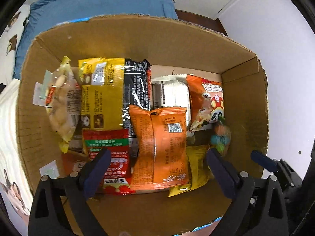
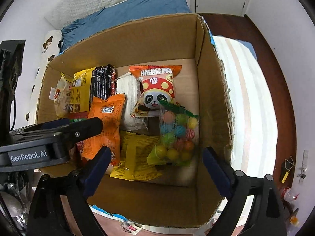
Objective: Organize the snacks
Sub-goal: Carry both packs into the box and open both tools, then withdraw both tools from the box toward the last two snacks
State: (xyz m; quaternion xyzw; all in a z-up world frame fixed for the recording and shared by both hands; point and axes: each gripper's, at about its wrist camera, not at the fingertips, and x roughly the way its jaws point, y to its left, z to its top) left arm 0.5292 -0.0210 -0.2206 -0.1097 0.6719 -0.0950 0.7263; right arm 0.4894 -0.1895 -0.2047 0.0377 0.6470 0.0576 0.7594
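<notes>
- Left wrist view: the left tool [image 1: 157, 167] hangs wide open over the cardboard box [image 1: 137, 39], gripping nothing. Just under it, between its fingers, lies the orange packet [image 1: 159, 147], atop the red packet [image 1: 110, 157] and beside the yellow-and-black packet [image 1: 110, 92]. The orange packet looks light, puffy and slick, its contents probably brittle; I judge a gentle pinch across the sealed end or middle seam safest.
- Right wrist view: the right tool [image 2: 155, 169] also stands wide and empty. The clear bag of coloured balls [image 2: 175, 137] lies just ahead of its fingers, resting on the yellow wrapper [image 2: 135, 157], below the panda packet [image 2: 157, 90]. The bag seems soft and shifting; take its green top.
</notes>
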